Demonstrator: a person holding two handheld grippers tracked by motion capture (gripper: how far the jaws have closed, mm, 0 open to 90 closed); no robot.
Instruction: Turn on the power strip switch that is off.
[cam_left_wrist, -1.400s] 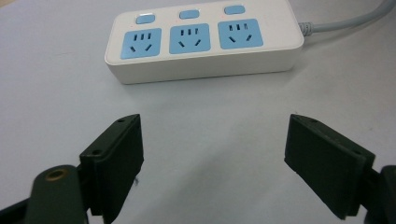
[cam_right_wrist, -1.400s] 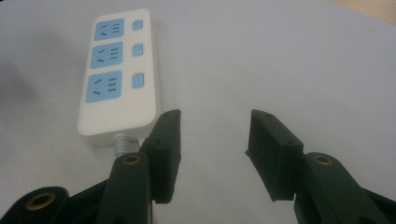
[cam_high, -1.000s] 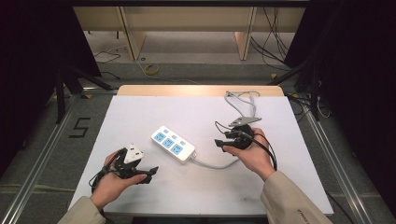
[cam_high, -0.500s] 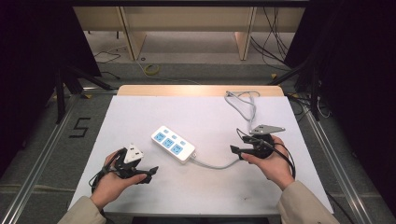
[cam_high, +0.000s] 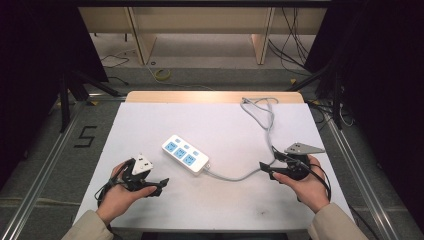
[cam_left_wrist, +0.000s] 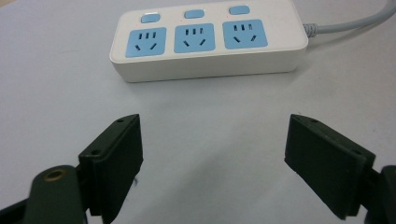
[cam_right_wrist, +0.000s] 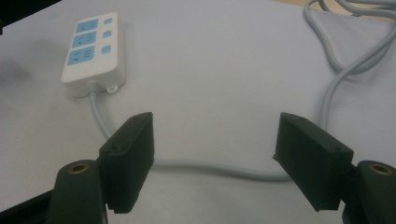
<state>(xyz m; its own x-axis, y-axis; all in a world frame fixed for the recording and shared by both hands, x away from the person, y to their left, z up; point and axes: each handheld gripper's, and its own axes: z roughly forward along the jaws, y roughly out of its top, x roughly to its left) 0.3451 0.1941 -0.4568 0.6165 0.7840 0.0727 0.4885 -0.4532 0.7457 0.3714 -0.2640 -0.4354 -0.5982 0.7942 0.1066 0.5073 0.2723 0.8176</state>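
A white power strip (cam_high: 185, 154) with three blue sockets lies mid-table; in the left gripper view the strip (cam_left_wrist: 208, 39) sits just ahead of the jaws. Its grey cable (cam_high: 235, 176) runs right, then loops toward the back edge. My left gripper (cam_high: 162, 184) rests at the front left, open and empty (cam_left_wrist: 212, 158). My right gripper (cam_high: 265, 169) is at the front right, open (cam_right_wrist: 215, 158). Its jaws have just been opening and grip nothing. The cable (cam_right_wrist: 205, 168) lies on the table under the gap, with the strip (cam_right_wrist: 93, 46) farther off.
The white table top (cam_high: 220, 125) has a wooden strip along its back edge. Cable coils (cam_high: 260, 107) lie at the back right. Metal rails run along both sides, and dark curtains stand beyond them.
The right hand has moved to the right and nearer the front edge, away from the strip, and its jaws stand wider. The left hand has stayed put.
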